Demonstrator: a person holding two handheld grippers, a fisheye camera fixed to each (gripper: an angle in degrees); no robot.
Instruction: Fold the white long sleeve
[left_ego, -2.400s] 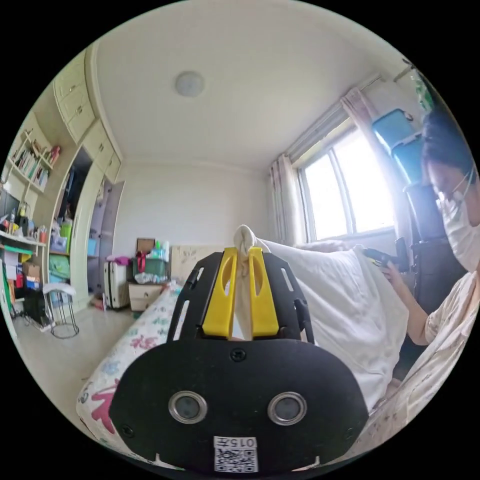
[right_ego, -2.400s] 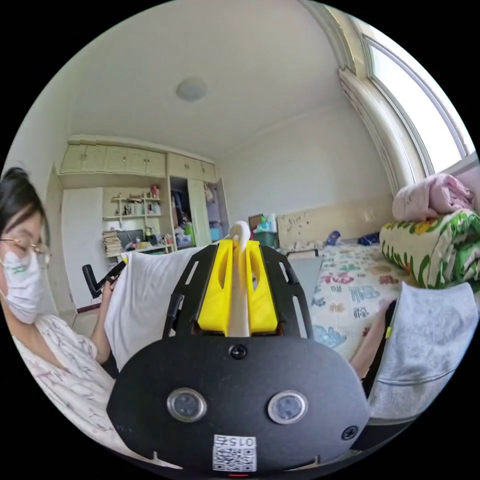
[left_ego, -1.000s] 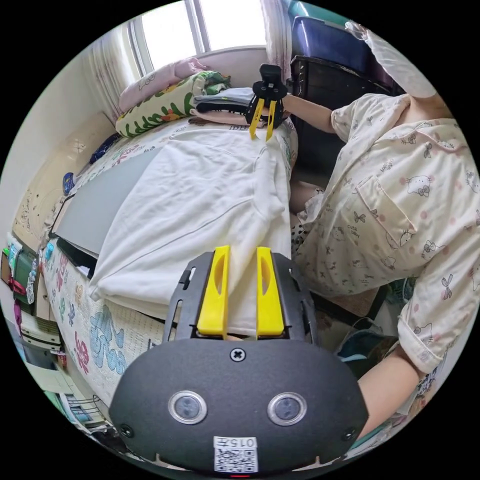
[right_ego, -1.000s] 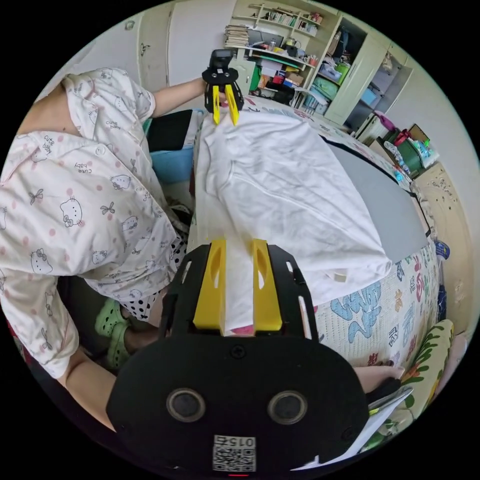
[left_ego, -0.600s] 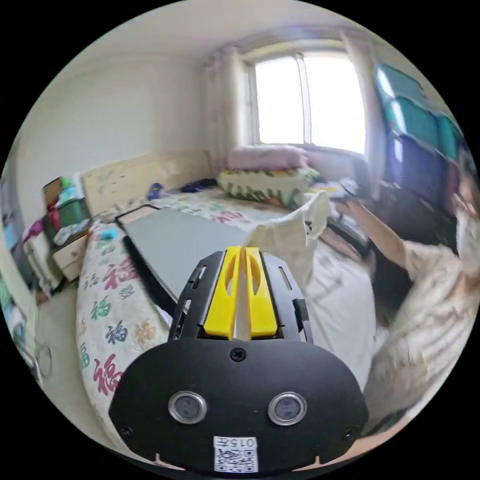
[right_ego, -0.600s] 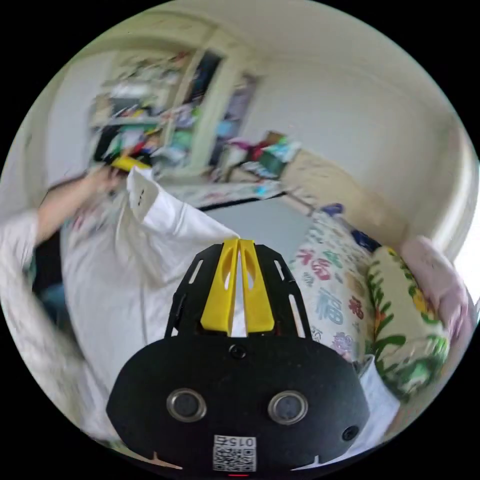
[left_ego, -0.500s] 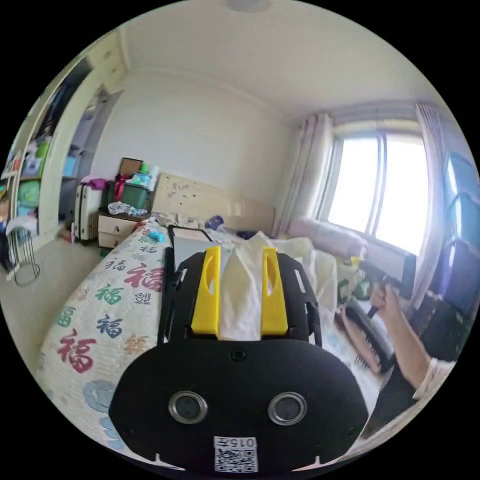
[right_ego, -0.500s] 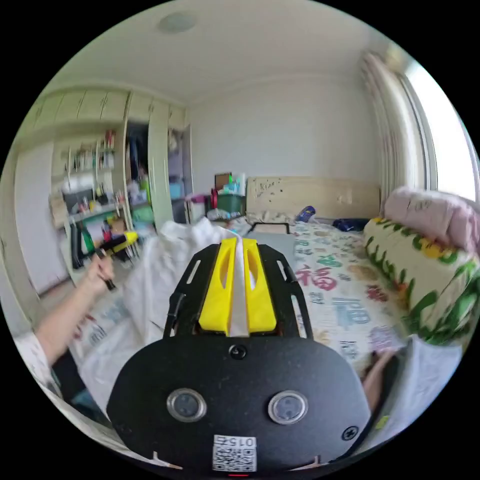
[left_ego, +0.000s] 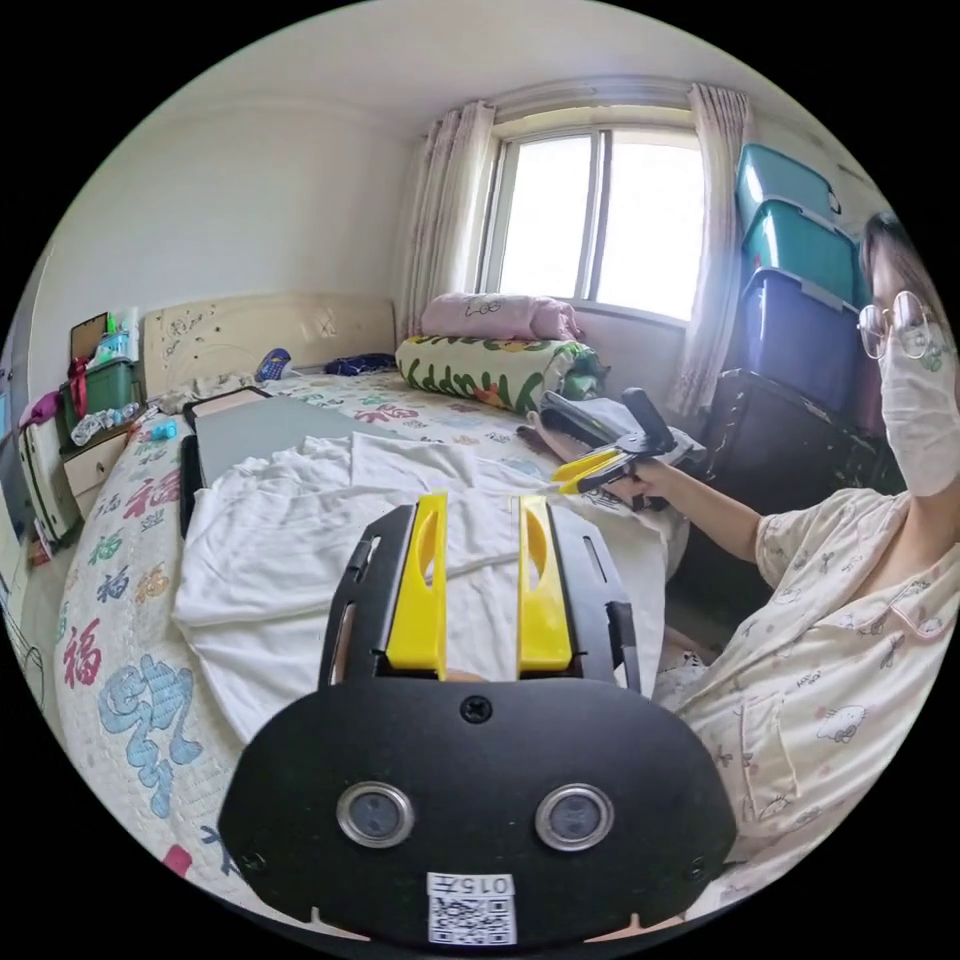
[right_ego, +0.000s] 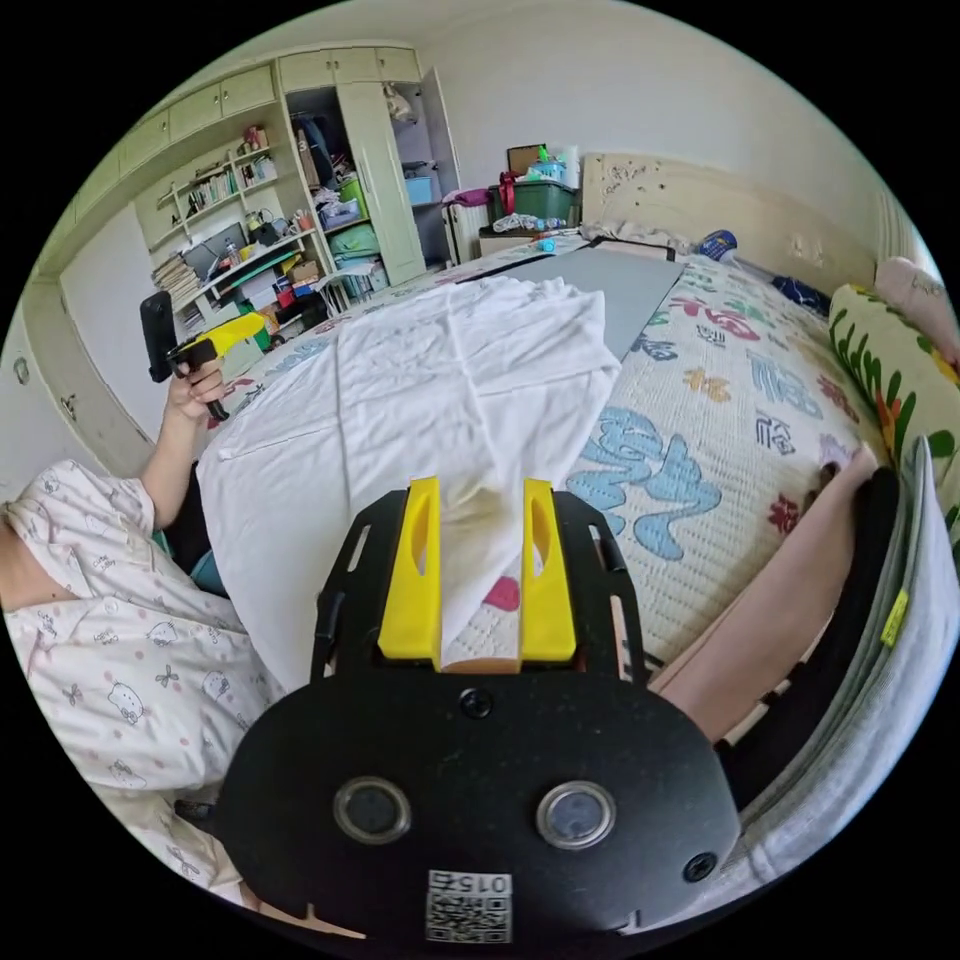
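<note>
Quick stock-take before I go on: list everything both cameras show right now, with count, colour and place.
White long sleeve: one, white, spread on the bed.
Bed cover: one, cream with coloured characters, under the garment.
Grey board: one, grey, on the bed beyond the garment.
Rolled bedding: two, pink on green-leaf print, by the window.
Storage bins: three, teal and blue, stacked beside the window.
Shelves: cluttered, pale, along the far wall.
Person: one, in printed cream pyjamas, beside the bed.
Left claw: yellow jaws apart, above the garment.
Right claw: yellow jaws apart, cloth lying between them.
</note>
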